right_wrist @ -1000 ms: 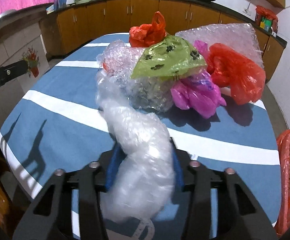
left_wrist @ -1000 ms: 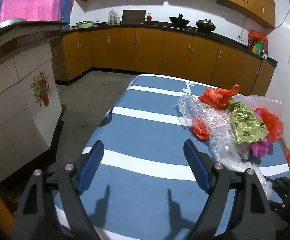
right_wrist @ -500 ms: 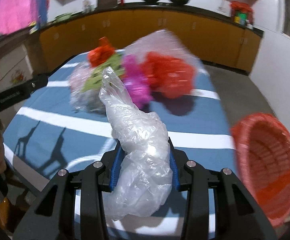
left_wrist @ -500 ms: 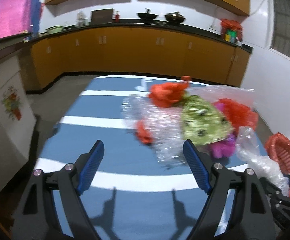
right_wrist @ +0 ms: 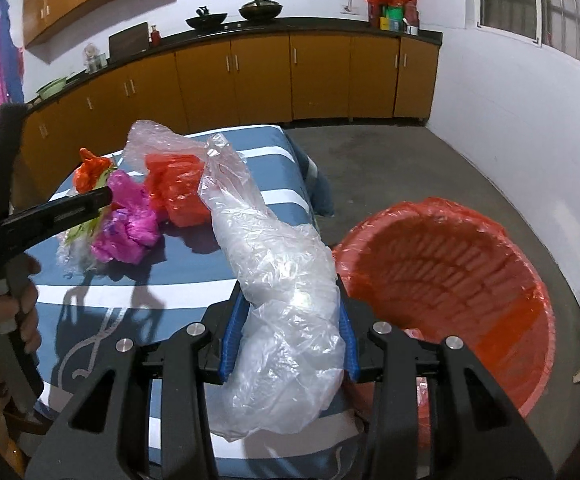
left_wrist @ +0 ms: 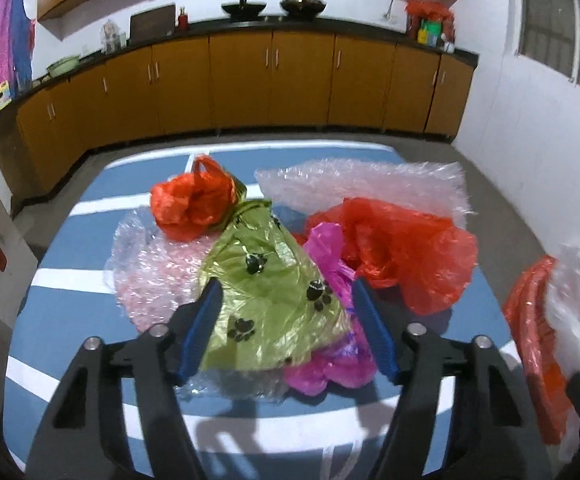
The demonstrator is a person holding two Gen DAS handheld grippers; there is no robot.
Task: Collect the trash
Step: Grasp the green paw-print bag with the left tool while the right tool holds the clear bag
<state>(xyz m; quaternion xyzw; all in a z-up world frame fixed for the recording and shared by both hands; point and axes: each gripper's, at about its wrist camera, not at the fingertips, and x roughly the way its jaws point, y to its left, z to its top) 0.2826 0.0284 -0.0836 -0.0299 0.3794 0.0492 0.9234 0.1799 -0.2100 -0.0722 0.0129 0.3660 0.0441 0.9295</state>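
My right gripper [right_wrist: 288, 314] is shut on a clear plastic bag [right_wrist: 278, 280] and holds it above the table's right edge, next to the red bin [right_wrist: 470, 280]. My left gripper [left_wrist: 286, 298] is open, its jaws on either side of a green paw-print bag [left_wrist: 266, 284] in the trash pile. The pile also holds a pink bag [left_wrist: 330, 360], a red bag [left_wrist: 402, 248], an orange-red bag [left_wrist: 192, 204] and bubble wrap [left_wrist: 366, 184]. The left gripper also shows in the right wrist view [right_wrist: 98, 198], over the pile.
The pile lies on a table with a blue, white-striped cloth [left_wrist: 70, 308]. The red bin, lined with a red bag, stands on the floor right of the table [left_wrist: 530, 320]. Orange kitchen cabinets [left_wrist: 270, 80] line the far wall. A white wall [right_wrist: 530, 140] is close on the right.
The right gripper has swung right with the clear bag, from over the table to beside the red bin. The left gripper has moved forward onto the pile, around the green bag.
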